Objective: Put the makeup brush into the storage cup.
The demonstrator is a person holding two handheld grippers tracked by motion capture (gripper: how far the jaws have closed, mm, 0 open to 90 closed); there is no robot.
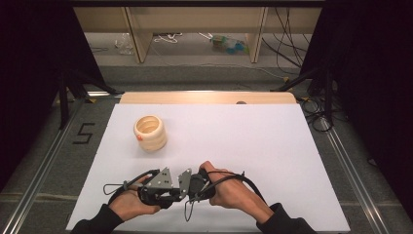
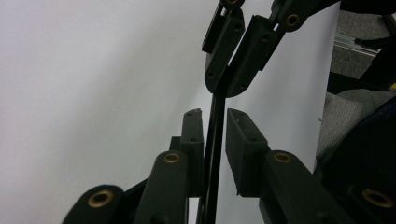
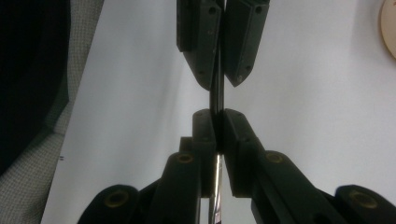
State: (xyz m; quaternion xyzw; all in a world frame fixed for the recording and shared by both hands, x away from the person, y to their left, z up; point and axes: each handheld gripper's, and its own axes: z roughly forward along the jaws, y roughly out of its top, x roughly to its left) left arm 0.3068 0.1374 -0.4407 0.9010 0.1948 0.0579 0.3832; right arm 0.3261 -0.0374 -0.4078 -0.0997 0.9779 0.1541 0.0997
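Holding a thin black strip (image 3: pixel 216 93) between both hand-held grippers, low over the near middle of the bench (image 1: pixel 272 146).

We're seeing the right hand-held gripper (image 3: pixel 218 116) clamped tight on the strip: in the right gripper view its jaws are sitting pressed together with the strip running up out of them, edge-on.

The left hand-held gripper (image 2: pixel 214 119) is facing it nose to nose. In the left gripper view the strip (image 2: pixel 215 135) is passing between its jaws, with a slim gap showing beside it on the one side, so these jaws are standing slightly apart around the strip rather than pinching it. In the right gripper view the same jaws are coming down from the top, looking nearly together on the strip.

In the high view both hands are meeting near the front edge, left hand-held gripper (image 1: pixel 171 191) and right hand-held gripper (image 1: pixel 187 187) just beside each other, grey plates almost touching, cables looping off to either side. We can't make out the strip itself there.

A stack of pale rings (image 1: pixel 150 132) is standing upright on the bench, well apart from the hands, up and to the left. Its edge (image 3: pixel 389 28) is peeking in at the right of the right gripper view.
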